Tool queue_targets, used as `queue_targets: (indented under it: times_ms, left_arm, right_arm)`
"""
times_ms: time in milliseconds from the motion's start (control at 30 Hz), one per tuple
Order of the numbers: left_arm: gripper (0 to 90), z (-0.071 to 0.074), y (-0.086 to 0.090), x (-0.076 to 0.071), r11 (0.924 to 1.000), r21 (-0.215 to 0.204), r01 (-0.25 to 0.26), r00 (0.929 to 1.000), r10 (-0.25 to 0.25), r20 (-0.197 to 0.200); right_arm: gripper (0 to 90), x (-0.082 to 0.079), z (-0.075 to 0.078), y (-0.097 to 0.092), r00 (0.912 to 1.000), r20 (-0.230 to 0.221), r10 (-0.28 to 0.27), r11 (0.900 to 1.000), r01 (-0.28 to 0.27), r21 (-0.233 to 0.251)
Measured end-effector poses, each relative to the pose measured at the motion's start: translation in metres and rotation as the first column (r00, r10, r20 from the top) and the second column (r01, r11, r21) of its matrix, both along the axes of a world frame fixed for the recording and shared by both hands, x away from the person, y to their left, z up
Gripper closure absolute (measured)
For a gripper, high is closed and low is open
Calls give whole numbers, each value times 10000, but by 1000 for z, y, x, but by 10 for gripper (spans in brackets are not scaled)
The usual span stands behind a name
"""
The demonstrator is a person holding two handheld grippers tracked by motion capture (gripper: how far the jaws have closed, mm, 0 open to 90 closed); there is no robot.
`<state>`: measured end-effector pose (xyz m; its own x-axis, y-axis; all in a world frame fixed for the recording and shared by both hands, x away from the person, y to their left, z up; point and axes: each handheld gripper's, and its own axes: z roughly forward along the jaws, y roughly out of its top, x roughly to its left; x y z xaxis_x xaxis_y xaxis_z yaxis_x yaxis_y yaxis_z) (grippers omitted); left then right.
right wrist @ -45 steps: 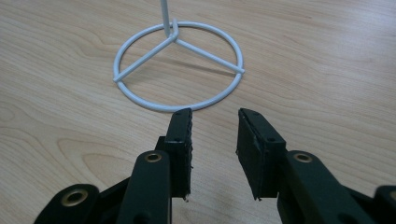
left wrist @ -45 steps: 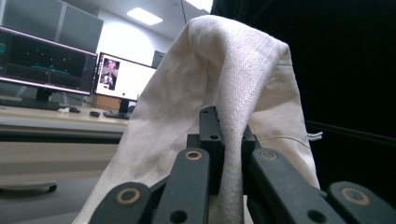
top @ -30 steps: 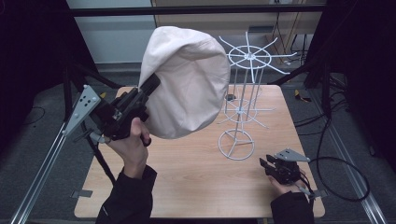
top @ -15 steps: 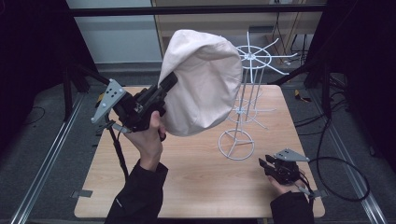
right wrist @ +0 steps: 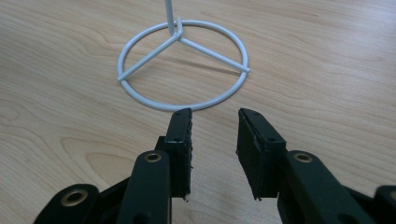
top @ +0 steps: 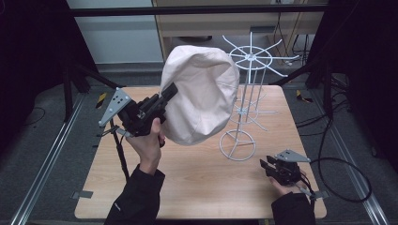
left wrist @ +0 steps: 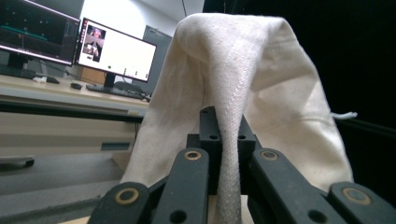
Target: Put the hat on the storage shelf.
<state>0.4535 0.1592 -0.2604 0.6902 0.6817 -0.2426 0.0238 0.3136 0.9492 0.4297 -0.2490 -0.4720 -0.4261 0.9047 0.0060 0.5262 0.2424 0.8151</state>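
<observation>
While your left tongs (top: 170,91) grip the cream cloth hat (top: 199,93) aloft beside the white wire rack (top: 248,101), your right tongs (top: 266,165) rest released on the surface (top: 206,183).

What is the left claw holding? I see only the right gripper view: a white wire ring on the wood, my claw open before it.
Observer: The left claw is shut on a cream cloth hat, lifted above the table.
Operator: Does the ring belong to something taller?
Observer: Yes, it is the base of a white wire stand with spokes at its top.
Operator: Is the hat on the stand?
Observer: Not yet; it hangs beside the spokes, on their left in the high view.
Operator: Where is my right claw?
Observer: Low at the table's near right corner.
</observation>
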Motion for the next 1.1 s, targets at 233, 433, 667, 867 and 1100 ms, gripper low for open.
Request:
queue_targets:
  times_ms: [233, 433, 667, 867, 1100]
  left_arm:
    - [863, -13, 6, 5, 9993, 386, 4, 9994, 9, -333]
    - [855, -26, 5, 12, 9964, 852, 5, 9974, 56, -712]
    - [848, -40, -2, 19, 9923, 1235, 42, 9942, 91, -1070]
    - [833, -50, -8, 20, 9856, 1683, 144, 9924, 65, -1231]
    - [816, -56, -13, 21, 9772, 2109, 262, 9907, 28, -1364]
  right_arm:
    - [652, 0, 0, 0, 10000, -16, -16, 10000, 15, -66]
    - [648, 0, -1, 0, 10000, -35, -10, 10000, 10, -50]
    - [639, 0, -1, 0, 10000, -84, -43, 10000, 43, -3]
    - [630, 0, -1, 0, 9999, -99, -45, 10000, 45, -18]
    - [622, 1, -2, 1, 9999, -95, -47, 10000, 47, -57]
